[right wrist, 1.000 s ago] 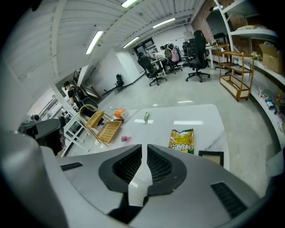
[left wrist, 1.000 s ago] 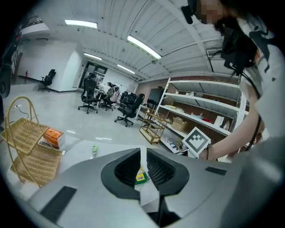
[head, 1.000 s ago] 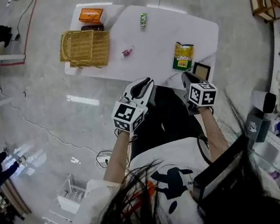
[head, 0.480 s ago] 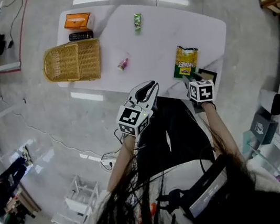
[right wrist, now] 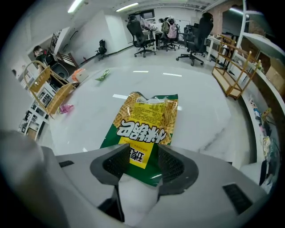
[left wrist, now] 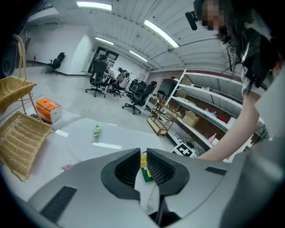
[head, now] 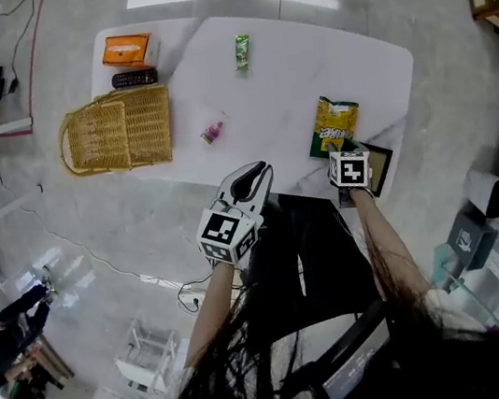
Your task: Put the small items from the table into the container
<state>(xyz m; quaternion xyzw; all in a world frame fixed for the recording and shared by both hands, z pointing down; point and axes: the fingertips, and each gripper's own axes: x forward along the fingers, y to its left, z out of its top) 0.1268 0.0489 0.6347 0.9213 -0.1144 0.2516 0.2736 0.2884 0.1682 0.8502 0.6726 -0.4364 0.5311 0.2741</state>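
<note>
Right gripper view: the right tool (right wrist: 142, 156), its jaws opening and not yet pressing, straddles the near edge of the green-and-yellow snack bag (right wrist: 147, 116), which lies flat at center frame on the white tabletop (right wrist: 200, 111). In the head view the wicker basket (head: 138, 127) sits at upper left, well apart from the bag, with 2 other small items, a pink sweet (head: 212, 133) and a green packet (head: 243, 53), also waiting. The left tool (head: 253, 176), jaws slightly parted and empty, hovers at lower center. The likely risk is that the flat, slick bag slides off or gets pinched only by its thin edge, then slips free on the long carry.
</note>
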